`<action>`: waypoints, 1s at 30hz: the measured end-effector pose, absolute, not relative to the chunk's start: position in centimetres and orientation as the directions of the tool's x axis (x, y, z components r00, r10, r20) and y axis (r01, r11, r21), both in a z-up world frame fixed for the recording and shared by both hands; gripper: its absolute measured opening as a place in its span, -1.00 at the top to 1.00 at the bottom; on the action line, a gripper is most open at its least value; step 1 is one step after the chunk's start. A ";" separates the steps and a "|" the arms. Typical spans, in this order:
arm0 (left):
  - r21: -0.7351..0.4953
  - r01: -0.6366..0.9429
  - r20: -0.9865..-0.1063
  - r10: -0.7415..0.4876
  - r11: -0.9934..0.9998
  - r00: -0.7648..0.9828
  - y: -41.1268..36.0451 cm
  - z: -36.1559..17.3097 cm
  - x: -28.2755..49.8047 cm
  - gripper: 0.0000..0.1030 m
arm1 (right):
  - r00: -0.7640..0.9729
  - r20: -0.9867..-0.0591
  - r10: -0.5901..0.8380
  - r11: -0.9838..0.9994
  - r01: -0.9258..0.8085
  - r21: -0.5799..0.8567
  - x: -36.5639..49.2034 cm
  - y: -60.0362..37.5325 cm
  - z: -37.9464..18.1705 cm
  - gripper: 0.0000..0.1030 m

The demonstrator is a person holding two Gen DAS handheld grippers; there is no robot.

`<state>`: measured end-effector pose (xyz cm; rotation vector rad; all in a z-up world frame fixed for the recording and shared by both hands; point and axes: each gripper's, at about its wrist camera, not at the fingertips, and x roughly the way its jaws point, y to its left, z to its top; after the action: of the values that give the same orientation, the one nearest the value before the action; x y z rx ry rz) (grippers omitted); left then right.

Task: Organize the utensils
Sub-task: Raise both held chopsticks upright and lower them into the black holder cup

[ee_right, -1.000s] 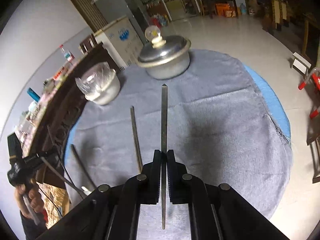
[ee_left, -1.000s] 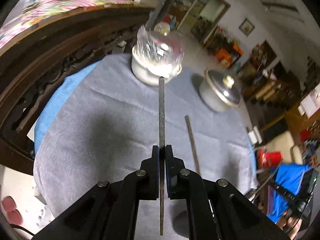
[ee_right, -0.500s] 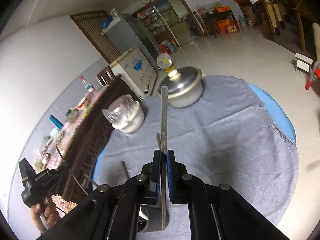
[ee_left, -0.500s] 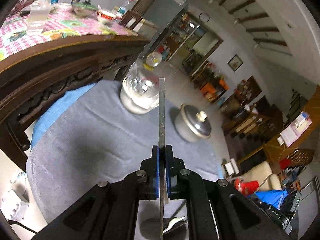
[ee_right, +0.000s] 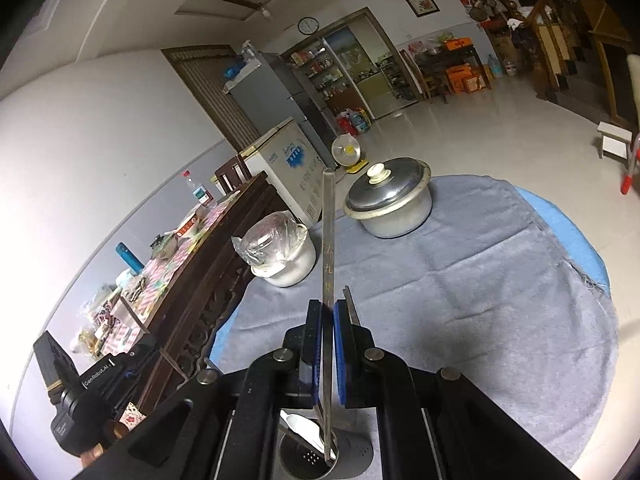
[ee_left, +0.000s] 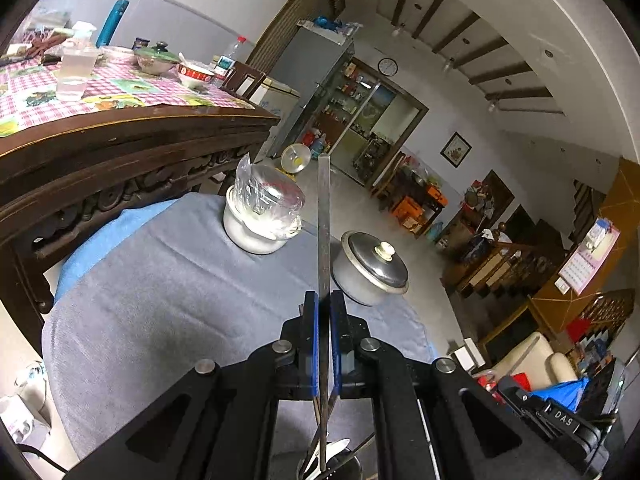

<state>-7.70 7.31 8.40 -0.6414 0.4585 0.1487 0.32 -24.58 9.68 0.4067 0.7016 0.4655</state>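
My left gripper [ee_left: 323, 296] is shut on a flat metal chopstick [ee_left: 324, 220] that runs up between its blue pads. The stick's lower end hangs over a metal utensil holder [ee_left: 346, 470] at the bottom edge, where a spoon [ee_left: 336, 450] shows. My right gripper [ee_right: 328, 304] is shut on a second metal chopstick [ee_right: 329, 232]. That stick's lower end reaches into the perforated holder [ee_right: 356, 460], beside a white spoon [ee_right: 304, 426]. Another chopstick [ee_right: 351, 308] lies on the cloth just behind the right finger.
A grey cloth [ee_right: 460, 300] covers the round table. On its far side stand a lidded metal pot [ee_right: 388, 204] and a bowl under plastic wrap [ee_right: 280, 254]. A dark carved wooden table [ee_left: 120, 140] with dishes borders the left side.
Both grippers have risen and tipped upward with their chopsticks still clamped. The tabletop has dropped lower in both views, and the utensil holder has come into sight beneath the sticks.
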 end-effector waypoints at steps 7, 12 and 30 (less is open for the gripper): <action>-0.469 -0.271 -0.449 0.037 0.840 0.893 4.5 7.2 -7.6 0.89 | 0.695 -0.517 0.500 0.851 -0.284 0.441 -0.4 -22.8 8.7 0.87; -0.433 -0.274 -0.460 0.051 0.859 0.886 3.3 5.9 -7.4 0.89 | 0.705 -0.523 0.479 0.869 -0.293 0.400 -1.0 -21.7 7.8 0.87; -0.390 -0.268 -0.514 0.034 0.881 0.857 1.2 2.4 -8.2 0.89 | 0.646 -0.596 0.478 0.878 -0.332 0.344 -2.5 -18.6 3.3 0.87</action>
<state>-8.15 1.24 2.42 -0.4706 0.5210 0.1649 -2.53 -18.59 3.30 0.2118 0.7360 0.4643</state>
